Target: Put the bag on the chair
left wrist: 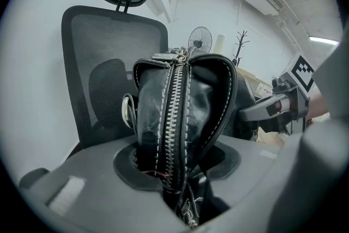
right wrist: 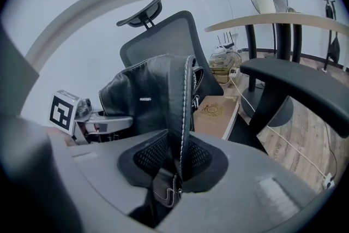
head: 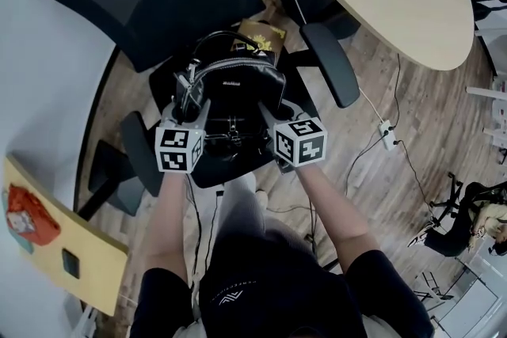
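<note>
**Left gripper view:** The left gripper (left wrist: 177,172) has its jaws parted around the zip end of the black leather bag (left wrist: 180,101). A dark gap shows beside the leather at lower right of the pads, so the hold looks slack. The bag stands upright at frame centre. The mesh back of the chair (left wrist: 109,46) fills the left, and a fan (left wrist: 200,38) sits small at upper centre.

**Right gripper view:** The right gripper (right wrist: 177,166) is clamped on a thin stitched edge of the bag, with the pads tight on the leather. A brown book (right wrist: 218,112) lies just right of the bag.

**Head view:** The bag is at frame centre over the chair seat, between the two armrests, with a gripper at each end. Whether it rests on the seat I cannot tell. A pale table (head: 412,20) is at upper right.
</note>
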Demonstrator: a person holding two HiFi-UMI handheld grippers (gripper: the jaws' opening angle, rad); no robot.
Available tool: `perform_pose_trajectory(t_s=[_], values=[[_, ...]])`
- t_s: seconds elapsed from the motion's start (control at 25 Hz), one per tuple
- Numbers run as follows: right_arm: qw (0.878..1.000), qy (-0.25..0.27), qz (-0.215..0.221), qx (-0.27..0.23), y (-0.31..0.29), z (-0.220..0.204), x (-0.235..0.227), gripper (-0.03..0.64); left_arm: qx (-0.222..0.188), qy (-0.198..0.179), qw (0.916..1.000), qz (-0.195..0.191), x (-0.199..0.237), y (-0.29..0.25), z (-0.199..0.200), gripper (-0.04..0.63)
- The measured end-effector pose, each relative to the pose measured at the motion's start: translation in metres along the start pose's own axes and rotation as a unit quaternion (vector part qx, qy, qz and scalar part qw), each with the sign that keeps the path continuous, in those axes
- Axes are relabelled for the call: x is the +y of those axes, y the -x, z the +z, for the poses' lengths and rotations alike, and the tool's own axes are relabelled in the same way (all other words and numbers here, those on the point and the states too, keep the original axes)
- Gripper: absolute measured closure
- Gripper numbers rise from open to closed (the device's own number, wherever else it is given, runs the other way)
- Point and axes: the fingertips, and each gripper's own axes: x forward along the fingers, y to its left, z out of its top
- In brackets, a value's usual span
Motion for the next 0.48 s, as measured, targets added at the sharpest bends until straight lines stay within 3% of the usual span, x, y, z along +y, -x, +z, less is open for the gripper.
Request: perform_pose_trajectory(t_s=[0.48], values=[[1.0, -0.003, 0.0, 0.007, -0.015, -0.003, -0.004, 0.531, 0.014, 0.022, 0.9996, 0.014, 0.018, -0.013, -0.011, 0.365]])
